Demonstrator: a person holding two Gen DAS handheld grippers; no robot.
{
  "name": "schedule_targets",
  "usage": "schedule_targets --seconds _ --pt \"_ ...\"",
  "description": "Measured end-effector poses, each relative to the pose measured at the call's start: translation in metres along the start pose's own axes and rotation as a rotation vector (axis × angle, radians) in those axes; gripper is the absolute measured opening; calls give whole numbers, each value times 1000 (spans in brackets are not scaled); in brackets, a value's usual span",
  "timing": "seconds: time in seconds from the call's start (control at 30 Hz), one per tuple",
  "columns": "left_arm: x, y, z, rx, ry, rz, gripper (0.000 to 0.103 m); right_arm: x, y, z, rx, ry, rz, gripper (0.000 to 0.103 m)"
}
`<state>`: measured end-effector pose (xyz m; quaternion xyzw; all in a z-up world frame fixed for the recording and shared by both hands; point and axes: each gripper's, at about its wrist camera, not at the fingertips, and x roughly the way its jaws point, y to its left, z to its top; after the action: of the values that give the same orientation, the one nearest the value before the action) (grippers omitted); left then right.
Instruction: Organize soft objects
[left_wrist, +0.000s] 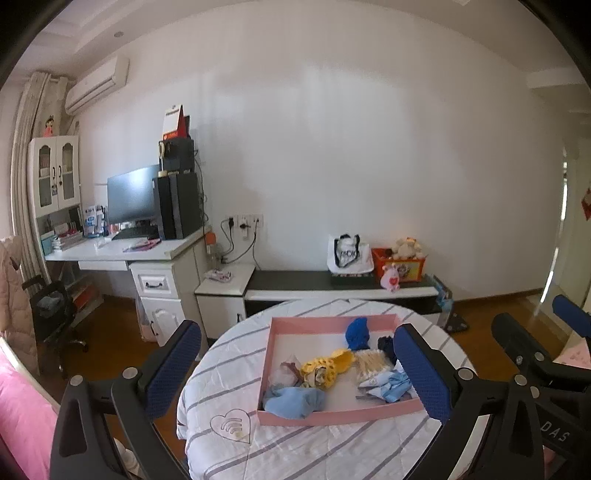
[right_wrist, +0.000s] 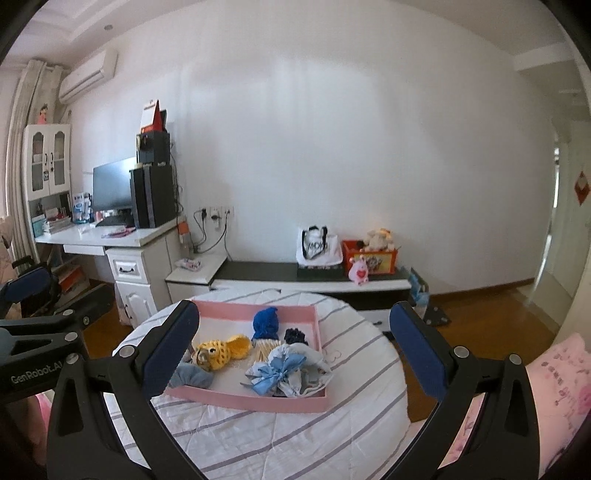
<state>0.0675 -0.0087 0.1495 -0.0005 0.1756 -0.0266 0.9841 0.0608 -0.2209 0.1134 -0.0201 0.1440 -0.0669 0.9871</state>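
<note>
Rm inspected from two wrist views. Landmark for all positions: pink tray (left_wrist: 334, 416).

Round table w/ white striped cloth (left_wrist: 236, 373) carries the tray; tray sits roughly mid-cloth, toward the far edge. Behind the tray, against the wall: low black-topped bench (left_wrist: 291, 281). On it, far-right of the tray: white tote bag (left_wrist: 349, 254) and orange box (left_wrist: 400, 264) w/ plush toy on top. Far-left of the tray: white desk (left_wrist: 122, 251) w/ monitor (left_wrist: 131, 194) and black PC tower (left_wrist: 177, 206). AC unit (left_wrist: 98, 85) high on wall above the desk.

Left gripper (left_wrist: 297, 373): jaws spread wide, released, nothing between the pads; hovers at the tray's near side, pads flanking it. Right gripper (right_wrist: 291, 354): jaws likewise wide apart, released, nothing grasped; also on the tray's near side, above cloth.

Task items, all inside the tray:
- Pale blue cloth (left_wrist: 293, 400), near-left corner, against the rim.
- Yellow knit toy (left_wrist: 325, 365), centre, just right of a whitish-pink item (left_wrist: 286, 373).
- Light blue bow bundle (right_wrist: 280, 373), near-right part, touching the right rim in right view.
- Cream fringed piece (left_wrist: 371, 363), centre-right, beside the yellow toy.
- Royal blue knit piece (left_wrist: 357, 334), far part, upright.
- Small navy item (right_wrist: 295, 336), far-right, just beside the royal blue piece.

Heart logo (left_wrist: 231, 424) printed on cloth, near-left of the tray.
</note>
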Motion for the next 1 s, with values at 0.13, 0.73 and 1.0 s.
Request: schedule_targets --seconds 0.13,0.73,1.0 --pt "-12 2 -6 -5 -42 -6 103 -18 0 2 -5 -45 -9 103" --pt "-34 -4 -32 -9 -141 28 103 -61 8 2 -33 -154 -2 103" --pt "-35 -6 -29 -5 -128 33 103 -63 10 2 -43 -155 3 103"
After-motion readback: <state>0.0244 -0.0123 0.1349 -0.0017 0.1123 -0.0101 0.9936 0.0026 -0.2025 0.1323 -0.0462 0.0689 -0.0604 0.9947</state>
